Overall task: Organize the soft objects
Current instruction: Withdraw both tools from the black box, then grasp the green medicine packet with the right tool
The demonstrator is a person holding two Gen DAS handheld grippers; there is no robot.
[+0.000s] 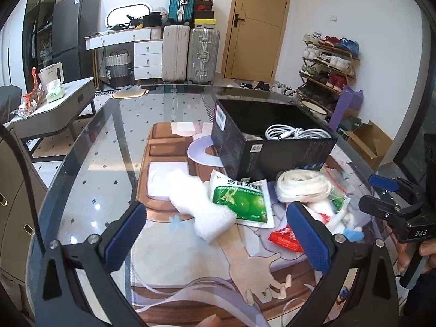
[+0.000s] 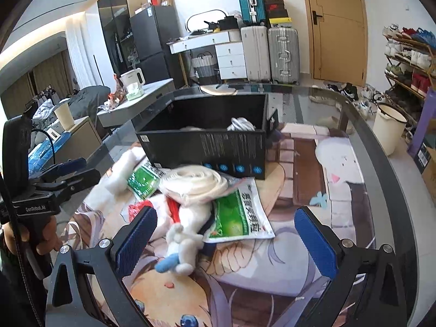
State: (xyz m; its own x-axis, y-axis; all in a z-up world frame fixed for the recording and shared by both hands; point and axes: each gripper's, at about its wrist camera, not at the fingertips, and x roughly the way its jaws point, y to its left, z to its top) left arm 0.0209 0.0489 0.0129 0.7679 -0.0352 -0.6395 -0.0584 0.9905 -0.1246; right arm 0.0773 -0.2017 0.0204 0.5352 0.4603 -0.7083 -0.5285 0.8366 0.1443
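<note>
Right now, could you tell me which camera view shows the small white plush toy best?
The right wrist view: the white plush toy lies almost whole between the open right gripper fingers, with its blue part visible. In the left wrist view only a scrap of it shows, mostly hidden behind a finger of the left gripper.

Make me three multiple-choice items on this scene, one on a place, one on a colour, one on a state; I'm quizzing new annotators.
1. Where is the coiled white cable?
A. inside the black box
B. on the mat
C. in a gripper

2. What colour are the gripper finger pads?
A. red
B. blue
C. yellow

3. How is the right gripper?
A. shut on the plush toy
B. shut, holding nothing
C. open, holding nothing

Answers:
1 A: the white cable lies within the black box.
2 B: the pads are blue.
3 C: the right gripper has its fingers spread wide, the plush toy lying loose between them.
</note>
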